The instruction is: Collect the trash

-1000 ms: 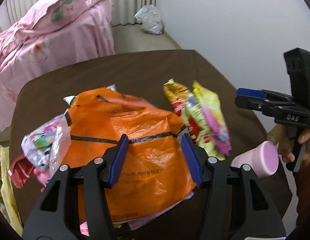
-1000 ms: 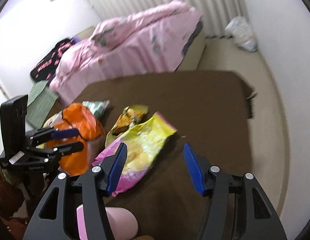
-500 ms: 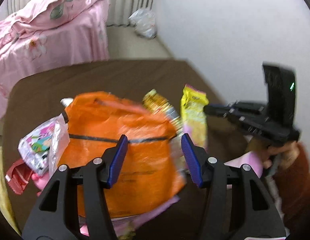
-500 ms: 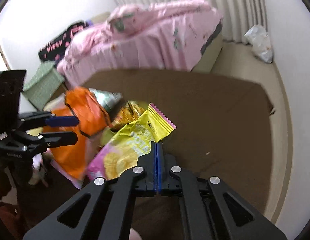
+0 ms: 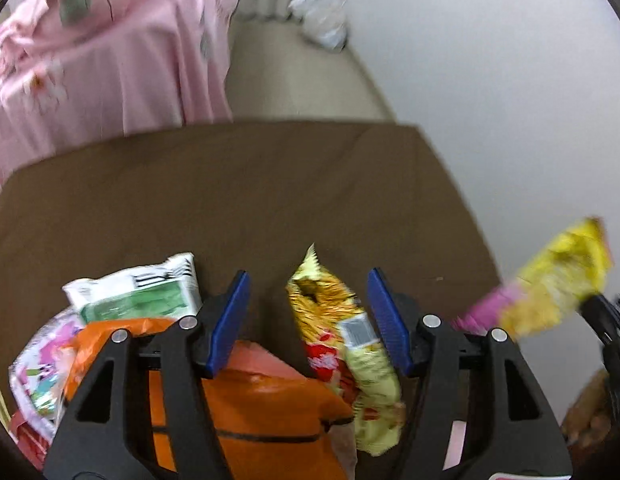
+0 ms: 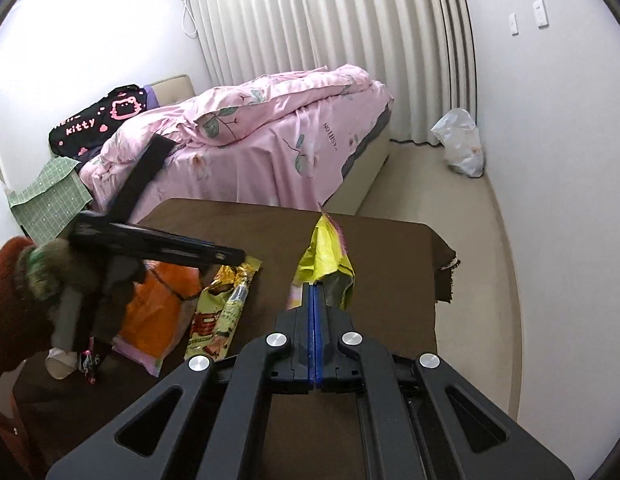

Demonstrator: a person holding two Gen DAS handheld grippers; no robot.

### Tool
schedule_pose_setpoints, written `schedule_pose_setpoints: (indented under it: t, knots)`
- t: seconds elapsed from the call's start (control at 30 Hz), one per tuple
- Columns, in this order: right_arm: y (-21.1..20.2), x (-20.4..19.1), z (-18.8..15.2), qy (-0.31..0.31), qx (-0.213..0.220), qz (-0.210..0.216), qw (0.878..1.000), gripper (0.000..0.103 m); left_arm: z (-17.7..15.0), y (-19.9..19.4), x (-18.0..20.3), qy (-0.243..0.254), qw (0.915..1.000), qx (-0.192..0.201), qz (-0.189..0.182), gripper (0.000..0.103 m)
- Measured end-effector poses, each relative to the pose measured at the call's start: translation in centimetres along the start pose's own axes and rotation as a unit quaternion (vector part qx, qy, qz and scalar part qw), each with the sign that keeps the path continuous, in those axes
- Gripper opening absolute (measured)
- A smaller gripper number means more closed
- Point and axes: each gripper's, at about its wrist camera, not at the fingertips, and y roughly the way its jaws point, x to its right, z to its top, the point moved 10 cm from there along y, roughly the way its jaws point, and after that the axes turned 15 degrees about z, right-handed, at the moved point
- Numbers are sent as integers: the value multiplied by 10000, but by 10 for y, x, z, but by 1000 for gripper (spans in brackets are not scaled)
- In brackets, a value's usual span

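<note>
Lower left of the left wrist view: crinkly orange plastic bag (image 5: 266, 412) on the brown tablecloth (image 5: 230, 192). The left gripper (image 5: 308, 316) is opening around a glossy orange-yellow snack wrapper (image 5: 342, 344) – pads not touching. Far right, the right gripper (image 6: 315, 300) pinches a shiny yellow-pink chip bag (image 5: 550, 284) clear of the table.

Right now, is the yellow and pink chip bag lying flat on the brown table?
No. The chip bag is pinched in the shut right gripper and sticks up off the table.
</note>
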Motion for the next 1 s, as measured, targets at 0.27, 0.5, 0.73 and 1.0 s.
schedule_pose_setpoints:
  t: [0.27,0.5,0.73,1.0]
  knots:
    - [-15,-17,1,-39,291,22,9996,2,-20,-58,11,129,9966,780,-243,20]
    - [-31,-52,16,-243,564,255,9978,2,-44,-174,-11,-119,9740,2200,-530,20]
    - [-53,-117,17,-625,500,693,9944,2,-85,-223,-61,-342,9631,2651,-301,20]
    - [-4,-167,-69,-542,-837,1052,9894,2,-168,-206,-109,-910,9698,2258,-139,20]
